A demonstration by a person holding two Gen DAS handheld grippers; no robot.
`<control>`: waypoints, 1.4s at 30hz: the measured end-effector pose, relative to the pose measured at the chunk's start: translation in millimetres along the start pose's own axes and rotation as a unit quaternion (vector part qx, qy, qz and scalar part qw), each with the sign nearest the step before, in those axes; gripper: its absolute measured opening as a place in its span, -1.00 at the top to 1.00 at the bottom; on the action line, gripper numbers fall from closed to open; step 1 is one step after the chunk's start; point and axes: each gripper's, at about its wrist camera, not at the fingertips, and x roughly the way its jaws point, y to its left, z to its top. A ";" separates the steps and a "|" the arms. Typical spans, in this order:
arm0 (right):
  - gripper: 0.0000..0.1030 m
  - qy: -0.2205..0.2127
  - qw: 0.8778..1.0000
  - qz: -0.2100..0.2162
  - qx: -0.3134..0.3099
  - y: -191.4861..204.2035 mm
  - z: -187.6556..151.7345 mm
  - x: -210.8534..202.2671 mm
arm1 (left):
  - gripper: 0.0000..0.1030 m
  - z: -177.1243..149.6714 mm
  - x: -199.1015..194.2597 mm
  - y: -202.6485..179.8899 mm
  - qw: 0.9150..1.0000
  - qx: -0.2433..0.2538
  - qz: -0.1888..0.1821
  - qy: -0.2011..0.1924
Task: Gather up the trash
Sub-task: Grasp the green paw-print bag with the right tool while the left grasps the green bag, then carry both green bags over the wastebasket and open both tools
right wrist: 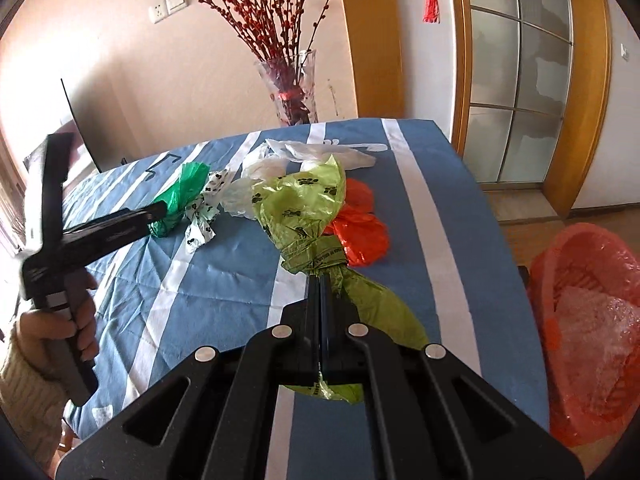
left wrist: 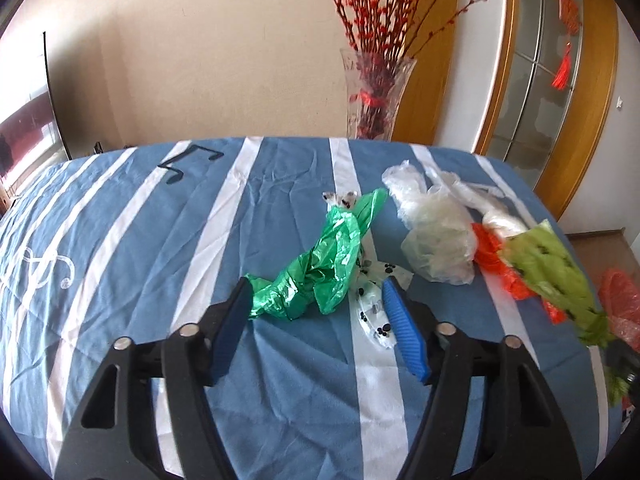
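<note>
Several crumpled plastic bags lie on a blue-and-white striped table point(left wrist: 120, 280). My left gripper point(left wrist: 316, 292) is open, its blue pads on either side of the near end of a green bag point(left wrist: 320, 268), with a white paw-print bag point(left wrist: 372, 300) by the right pad. My right gripper point(right wrist: 323, 280) is shut on a lime-green paw-print bag point(right wrist: 300, 208), holding it above the table; that bag also shows in the left wrist view point(left wrist: 552, 268). A red bag point(right wrist: 360, 228) and clear bags point(left wrist: 436, 232) lie behind it. The left gripper shows in the right wrist view point(right wrist: 158, 210).
A bin lined with a red bag point(right wrist: 588, 312) stands on the floor off the table's right edge. A glass vase with red branches point(left wrist: 376, 96) stands behind the table's far edge. A dark screen point(left wrist: 48, 100) is at the far left.
</note>
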 end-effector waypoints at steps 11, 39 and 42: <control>0.98 -0.013 1.000 0.000 0.012 -11.9 -2.2 -17.0 | 0.92 -1.1 -3.2 -1.6 1.000 0.011 -0.017 0.006; 0.98 -0.109 0.988 -0.086 0.071 -93.8 -18.8 -115.7 | 0.93 -10.3 -114.7 -134.1 0.973 0.090 -0.209 -0.035; 0.98 -0.118 0.984 -0.105 0.083 -111.3 -23.1 -125.1 | 0.93 -16.2 -116.4 -157.2 0.968 0.103 -0.228 -0.031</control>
